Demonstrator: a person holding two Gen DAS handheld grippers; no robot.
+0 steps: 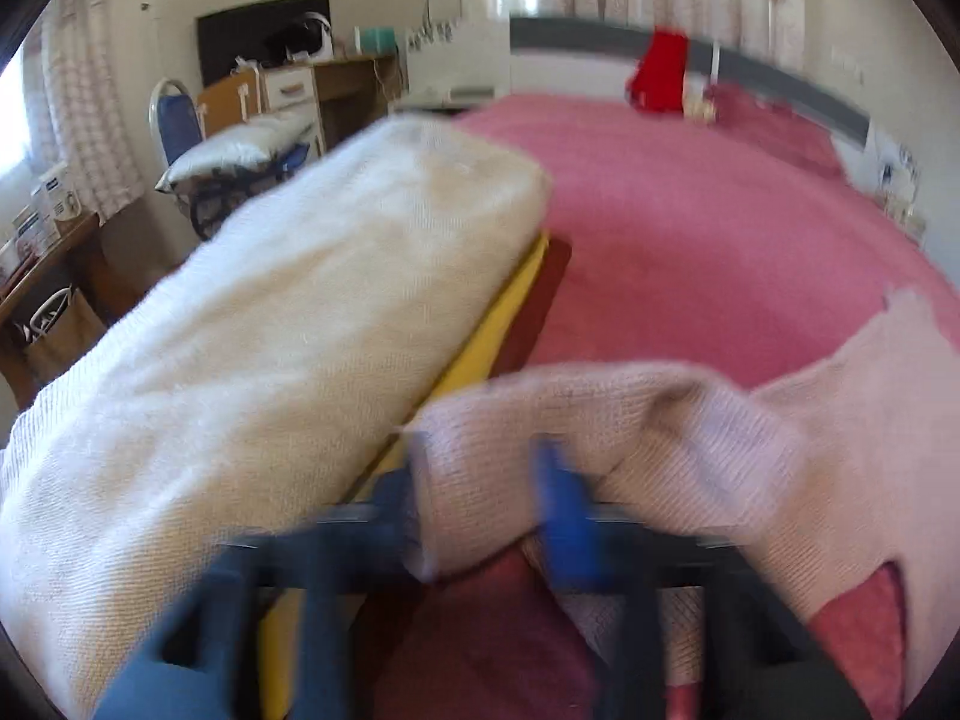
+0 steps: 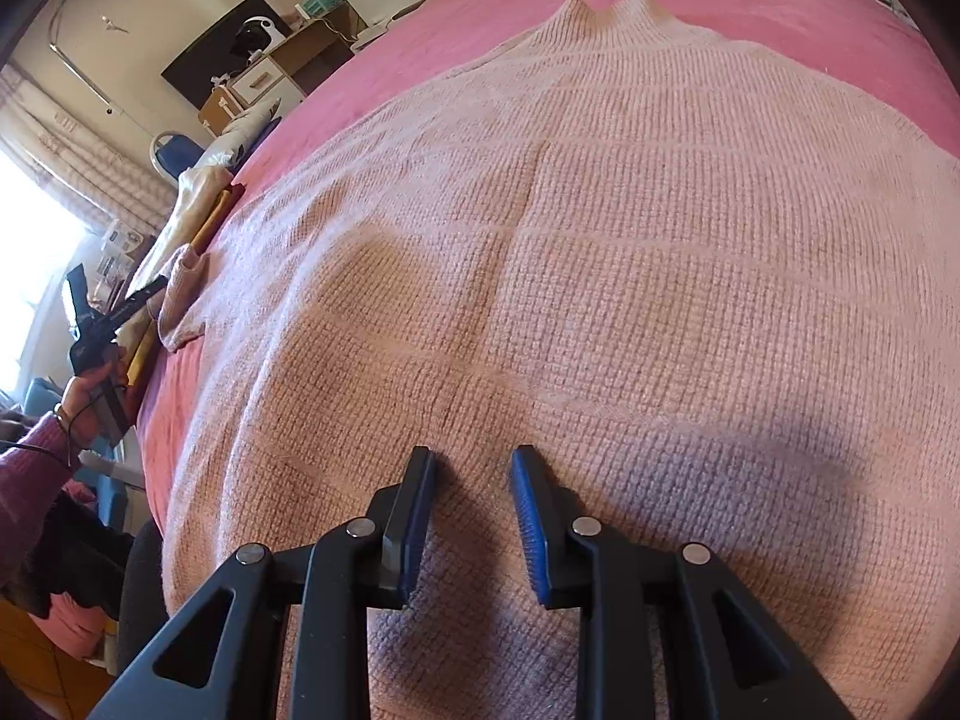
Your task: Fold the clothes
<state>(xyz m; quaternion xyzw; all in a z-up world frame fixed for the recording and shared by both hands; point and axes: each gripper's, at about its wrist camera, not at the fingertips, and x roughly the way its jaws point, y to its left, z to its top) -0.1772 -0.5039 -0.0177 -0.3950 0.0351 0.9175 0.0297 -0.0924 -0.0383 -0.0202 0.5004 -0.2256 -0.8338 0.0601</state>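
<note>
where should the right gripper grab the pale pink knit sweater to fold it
Take the pale pink knit sweater by its near hem, coming from above and closing the right gripper on a pinched ridge; it lies flat on the pink bedspread.

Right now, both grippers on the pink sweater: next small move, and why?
Probably lift the left gripper slightly and carry the sleeve cuff inward over the sweater body. The cuff sits bunched between its pads, seemingly gripped, while the body lies flat on the bed. The right gripper pins the hem.
</note>
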